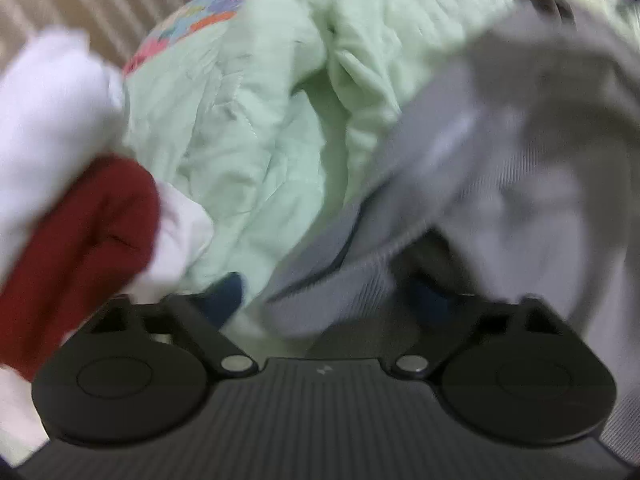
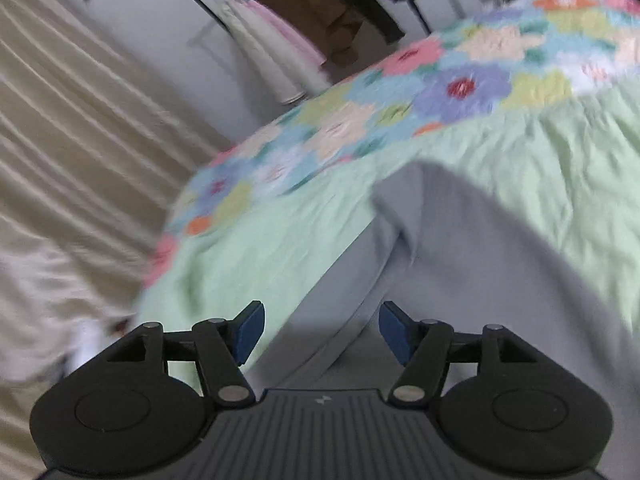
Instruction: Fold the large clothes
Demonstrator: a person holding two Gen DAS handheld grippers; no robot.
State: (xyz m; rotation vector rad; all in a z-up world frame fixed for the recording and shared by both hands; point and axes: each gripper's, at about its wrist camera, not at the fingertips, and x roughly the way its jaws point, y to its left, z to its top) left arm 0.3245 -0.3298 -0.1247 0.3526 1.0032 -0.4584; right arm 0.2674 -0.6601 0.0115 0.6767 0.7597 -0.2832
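A large grey garment (image 1: 500, 184) lies bunched on a mint green quilt (image 1: 248, 128). In the left wrist view my left gripper (image 1: 328, 300) has its blue pads wide apart, with a ribbed grey hem draped over and between them; the frame is blurred. In the right wrist view the grey garment (image 2: 472, 264) spreads flat over the quilt (image 2: 520, 152). My right gripper (image 2: 320, 328) is open just above the grey cloth, its blue fingertips (image 2: 250, 330) apart and holding nothing.
A dark red cloth (image 1: 88, 248) and white cloth (image 1: 44, 112) lie at the left of the quilt. The quilt's flowered side (image 2: 420, 88) covers the far bed. Beige pleated fabric (image 2: 72, 128) is at the left; a clothes rack (image 2: 288, 12) stands behind.
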